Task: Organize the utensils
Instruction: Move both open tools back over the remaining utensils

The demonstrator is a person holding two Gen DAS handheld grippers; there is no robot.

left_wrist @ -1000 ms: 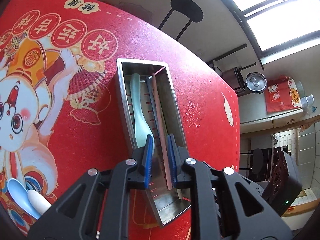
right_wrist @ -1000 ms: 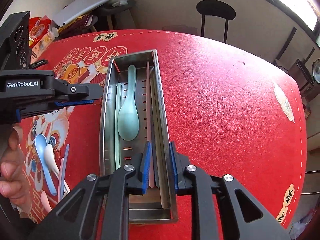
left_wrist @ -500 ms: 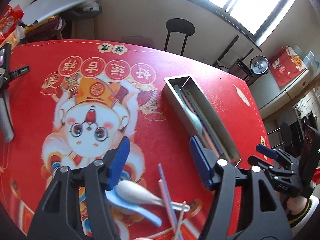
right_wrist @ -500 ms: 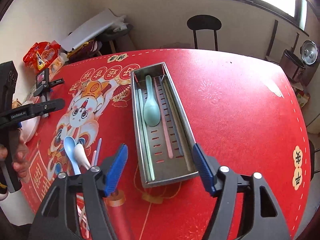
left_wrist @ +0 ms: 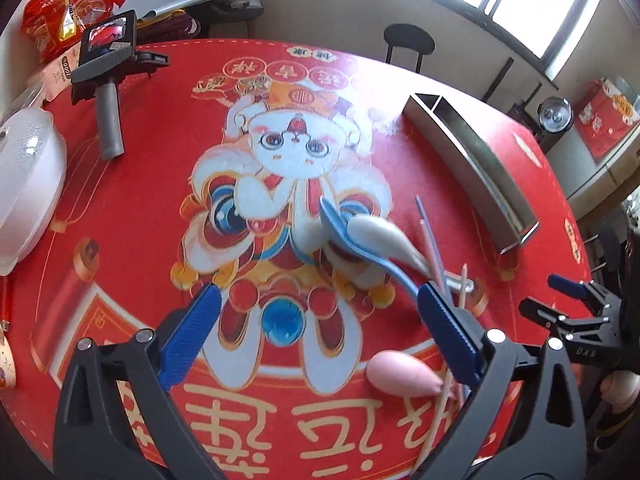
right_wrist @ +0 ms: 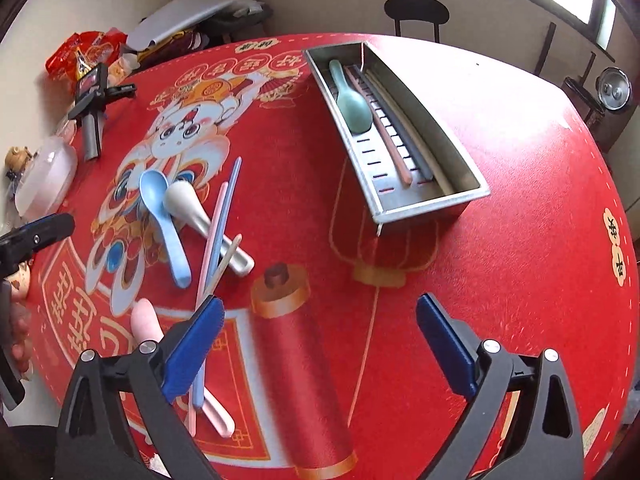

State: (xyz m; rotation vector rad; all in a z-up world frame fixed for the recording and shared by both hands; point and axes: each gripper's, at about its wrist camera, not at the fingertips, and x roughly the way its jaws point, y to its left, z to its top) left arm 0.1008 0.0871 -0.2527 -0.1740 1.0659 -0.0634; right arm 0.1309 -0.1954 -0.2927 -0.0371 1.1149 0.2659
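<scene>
A steel tray [right_wrist: 424, 204] holds a green spoon [right_wrist: 353, 105] and several chopsticks [right_wrist: 386, 132]. Loose on the red mat to its left lie a blue spoon [right_wrist: 160, 210], a white spoon [right_wrist: 192, 208], a pink spoon [right_wrist: 145, 320] and crossed chopsticks [right_wrist: 222, 224]. My left gripper [left_wrist: 318, 320] hovers over this pile, its jaws opening wide with nothing between them; the blue spoon [left_wrist: 340, 232] and pink spoon [left_wrist: 402, 374] lie by its right finger. My right gripper [right_wrist: 320, 320] is near the table's front edge, short of the tray, jaws opening and empty.
A spare hand-held gripper [left_wrist: 104, 68] lies at the far left of the mat, beside a white domed lid [left_wrist: 24, 184] and snack bags [left_wrist: 60, 16]. A black chair [right_wrist: 416, 12] stands beyond the round table's far edge.
Both grippers were shut on chopsticks inside the tray; they have let go, opened wide and drawn back. The left one swung left over the loose utensils.
</scene>
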